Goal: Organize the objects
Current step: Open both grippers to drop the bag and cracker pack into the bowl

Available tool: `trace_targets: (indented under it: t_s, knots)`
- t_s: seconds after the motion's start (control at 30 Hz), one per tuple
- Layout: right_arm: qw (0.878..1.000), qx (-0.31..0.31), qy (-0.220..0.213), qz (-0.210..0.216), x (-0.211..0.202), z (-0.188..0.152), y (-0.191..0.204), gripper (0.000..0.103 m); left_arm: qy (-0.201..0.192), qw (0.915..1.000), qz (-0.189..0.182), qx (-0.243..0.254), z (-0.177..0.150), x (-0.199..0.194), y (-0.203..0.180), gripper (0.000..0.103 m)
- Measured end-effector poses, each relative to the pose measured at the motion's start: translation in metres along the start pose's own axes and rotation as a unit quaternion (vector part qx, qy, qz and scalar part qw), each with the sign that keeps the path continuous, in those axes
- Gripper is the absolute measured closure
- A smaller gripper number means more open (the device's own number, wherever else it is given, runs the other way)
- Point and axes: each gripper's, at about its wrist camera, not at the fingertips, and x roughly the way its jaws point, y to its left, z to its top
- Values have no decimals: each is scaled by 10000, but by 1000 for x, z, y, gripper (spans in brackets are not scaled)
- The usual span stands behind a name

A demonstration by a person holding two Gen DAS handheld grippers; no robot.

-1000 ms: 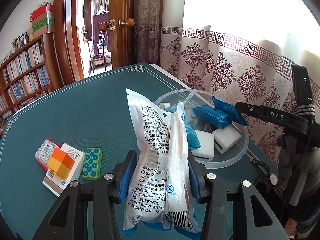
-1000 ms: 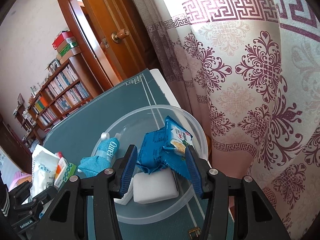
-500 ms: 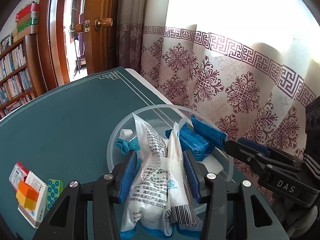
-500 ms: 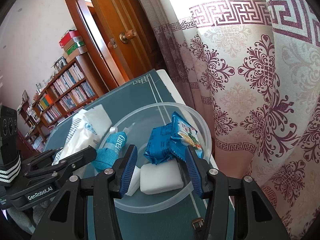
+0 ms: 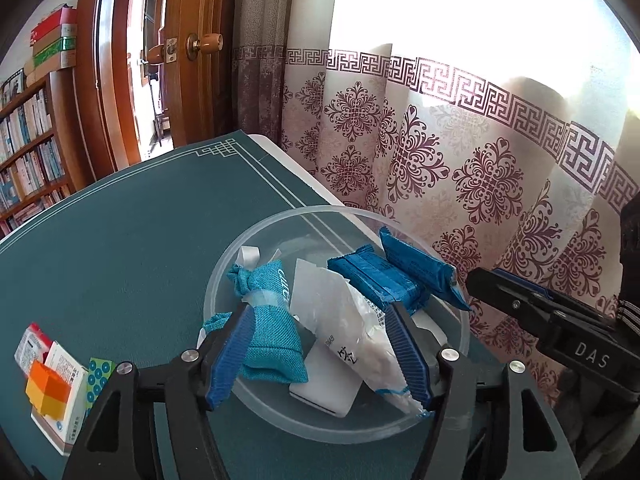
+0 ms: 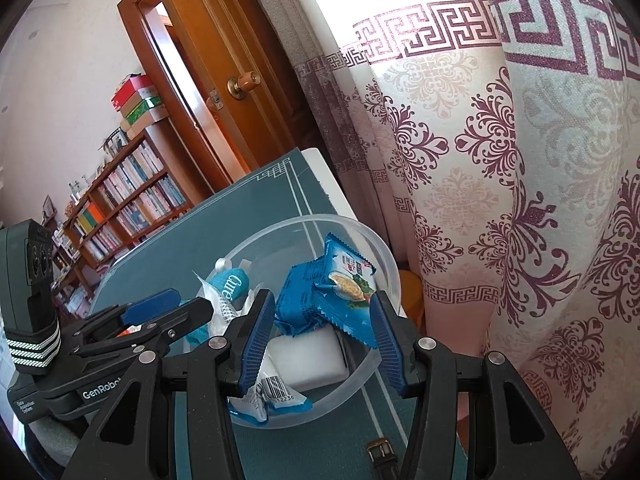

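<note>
Left tool (image 5: 320, 354) spread wide over clear bowl (image 5: 460, 320), gripping nothing; right tool (image 6: 322, 344) also wide, empty; "DAS" on its body.

White plastic packet (image 5: 352, 332) now released into the clear bowl (image 5: 280, 220), left gripper (image 5: 320, 356) fingers newly apart.

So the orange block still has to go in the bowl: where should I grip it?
Grip the orange block across its two side faces, coming from above. It sits on top of a white box, so its sides look exposed, and the open left gripper is nearest. Probably keep the pinch high to leave the box behind.
</note>
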Motion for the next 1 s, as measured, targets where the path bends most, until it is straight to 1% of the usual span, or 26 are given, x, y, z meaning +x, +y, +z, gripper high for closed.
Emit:
trace_targets:
  t_s: [0.03,0.13,0.2,0.3,0.37,0.4,0.5,0.63,0.87,1.0]
  knots:
    - [10000,12,2,-4,0,0,-1,52,-38,10000,-23,25,-3,-5,-1,24]
    - [10000,22,-14,-16,-1,0,-1,52,-160,9998,-44,137,-12,-21,-7,20]
    - [10000,16,-19,-11,-2,0,-1,52,-217,9994,-130,238,-18,-30,-13,16]
    - [10000,11,-12,-6,-2,0,0,52,-268,9983,-213,477,-26,-38,-27,13]
    - [10000,0,-8,2,-3,0,1,52,-256,9969,-233,704,-31,-36,-38,11]
    - [10000,-4,-10,7,-4,0,2,52,-249,9960,-155,842,-33,-33,-43,11]
    - [10000,7,-44,20,-7,1,3,52,-300,9924,258,1161,-38,-20,-49,10]
    - [9999,53,-122,57,-14,4,3,52,-359,9891,759,1209,-30,-1,-41,10]
    - [9994,49,-315,162,-30,10,5,52,-437,9880,1165,914,-7,16,-28,10]
    - [9991,34,-365,218,-36,11,5,52,-399,9900,1112,777,-7,10,-23,10]
